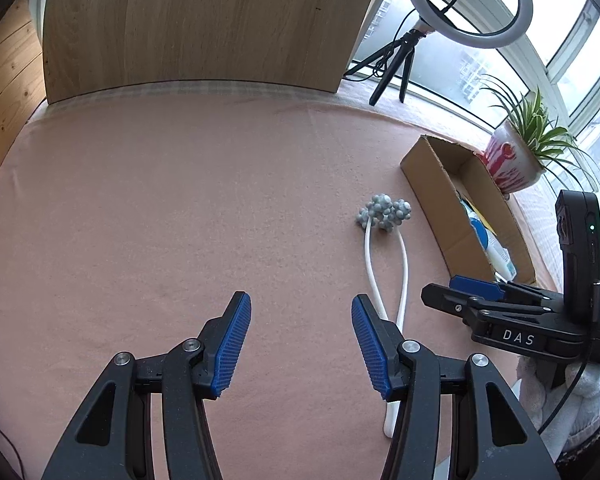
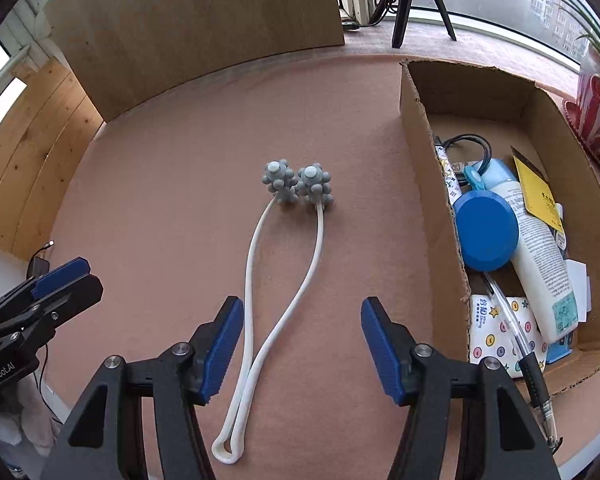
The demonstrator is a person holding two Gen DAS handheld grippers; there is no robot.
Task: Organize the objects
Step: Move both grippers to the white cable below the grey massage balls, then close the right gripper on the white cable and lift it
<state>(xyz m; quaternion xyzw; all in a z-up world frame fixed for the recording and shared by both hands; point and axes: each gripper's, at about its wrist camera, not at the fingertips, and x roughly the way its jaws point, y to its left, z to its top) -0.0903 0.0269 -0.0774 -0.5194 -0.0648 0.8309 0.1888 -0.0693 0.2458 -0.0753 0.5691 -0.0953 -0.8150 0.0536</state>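
Note:
A massager with two knobbly grey balls [image 2: 296, 186] and a long white looped handle [image 2: 278, 328] lies on the pink cloth. My right gripper [image 2: 302, 304] hovers open above it. The handle runs between its blue pads and touches neither. Right of it stands an open cardboard box [image 2: 432, 200] holding a blue round lid [image 2: 486, 236], a white tube [image 2: 540, 256], a pen [image 2: 524, 352] and a tissue pack [image 2: 496, 328]. My left gripper [image 1: 300, 296] is open over bare cloth, left of the massager [image 1: 384, 212]. In the left wrist view the right gripper [image 1: 464, 288] is near the box [image 1: 428, 184].
A wooden board [image 1: 204, 24] stands upright along the back of the table. A ring light on a tripod [image 1: 468, 4] and a potted plant [image 1: 512, 160] sit on the window ledge behind the box. Wooden wall panels [image 2: 32, 152] close off the left side.

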